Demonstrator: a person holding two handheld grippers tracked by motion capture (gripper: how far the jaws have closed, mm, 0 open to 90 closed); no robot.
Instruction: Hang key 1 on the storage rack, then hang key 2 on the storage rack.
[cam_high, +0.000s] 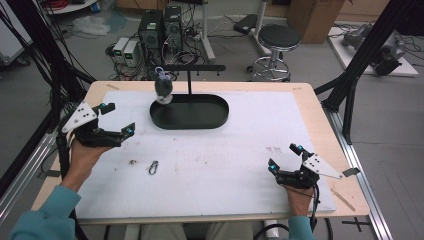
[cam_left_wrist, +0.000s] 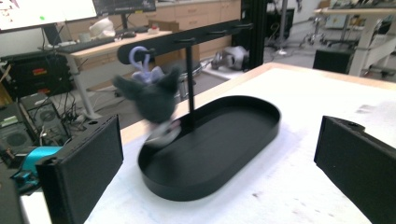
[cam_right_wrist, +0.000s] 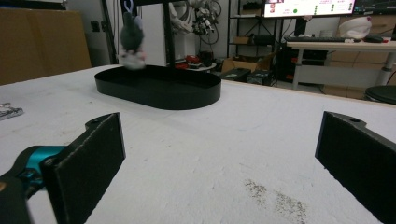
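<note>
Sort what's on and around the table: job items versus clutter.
Job, likely:
plush keychain hanging on hook stand
oval black tray
carabiner
left gripper
right gripper

Lying about:
stool
computer towers
cardboard box

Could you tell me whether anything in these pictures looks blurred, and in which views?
In the left gripper view, the grey plush toy hanging from the stand's crossbar is smeared, while the black tray stays sharp. In the right gripper view the toy is also soft, far off. In the high view it is small and slightly fuzzy; the metal clip on the table reads clearly.
</note>
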